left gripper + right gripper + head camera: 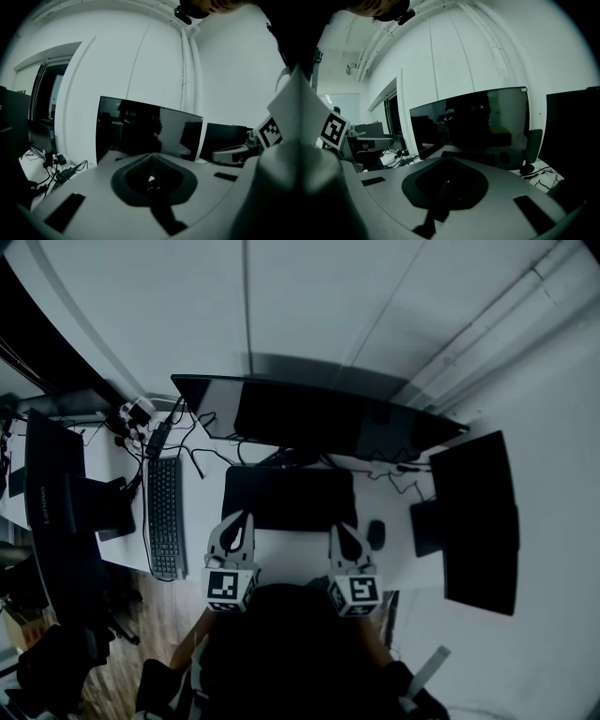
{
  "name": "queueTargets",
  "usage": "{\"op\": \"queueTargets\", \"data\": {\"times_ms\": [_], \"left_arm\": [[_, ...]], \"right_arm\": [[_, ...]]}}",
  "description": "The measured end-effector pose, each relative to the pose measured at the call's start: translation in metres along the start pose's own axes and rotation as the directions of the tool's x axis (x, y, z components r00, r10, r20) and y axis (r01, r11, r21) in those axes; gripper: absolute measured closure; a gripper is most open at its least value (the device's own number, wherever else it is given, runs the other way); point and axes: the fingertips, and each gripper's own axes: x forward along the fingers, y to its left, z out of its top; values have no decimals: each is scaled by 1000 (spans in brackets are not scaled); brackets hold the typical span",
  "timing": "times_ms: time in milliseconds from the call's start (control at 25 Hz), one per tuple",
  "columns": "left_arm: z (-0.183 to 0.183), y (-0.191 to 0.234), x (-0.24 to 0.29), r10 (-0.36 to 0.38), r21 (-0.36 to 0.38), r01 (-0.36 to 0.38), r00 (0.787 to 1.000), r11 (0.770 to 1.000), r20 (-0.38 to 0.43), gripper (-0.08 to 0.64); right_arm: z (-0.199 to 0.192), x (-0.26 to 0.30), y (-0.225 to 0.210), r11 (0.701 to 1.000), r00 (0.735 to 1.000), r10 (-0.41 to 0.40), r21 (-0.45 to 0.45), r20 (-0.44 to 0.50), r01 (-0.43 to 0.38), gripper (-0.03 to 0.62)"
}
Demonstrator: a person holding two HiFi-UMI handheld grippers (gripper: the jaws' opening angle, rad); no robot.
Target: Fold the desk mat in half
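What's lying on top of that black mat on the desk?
The desk mat looks bare where it shows. The mouse lies beside it on the right, and the keyboard lies off to the left. The monitor overhangs its far edge, so anything back there is hidden.

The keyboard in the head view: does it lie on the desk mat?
No, the keyboard lies on the bare desk, left of the desk mat.

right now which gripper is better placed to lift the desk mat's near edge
Left, probably: the left gripper and right gripper both sit by the near corners of the desk mat, but the mouse crowds the right one.
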Motion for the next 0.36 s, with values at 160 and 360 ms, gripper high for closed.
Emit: {"op": "queueTargets", "data": {"times_ms": [160, 360], "left_arm": [[-1, 0, -1, -4, -7, 4, 1000, 1000, -5, 554], [-3, -1, 0, -4, 0, 4, 1000, 1000, -10, 554]], "right_arm": [[0, -1, 1, 1000, 1000, 2, -9, 2, -2, 586], [1, 0, -2, 1000, 1000, 8, -19, 0, -8, 586]]}}
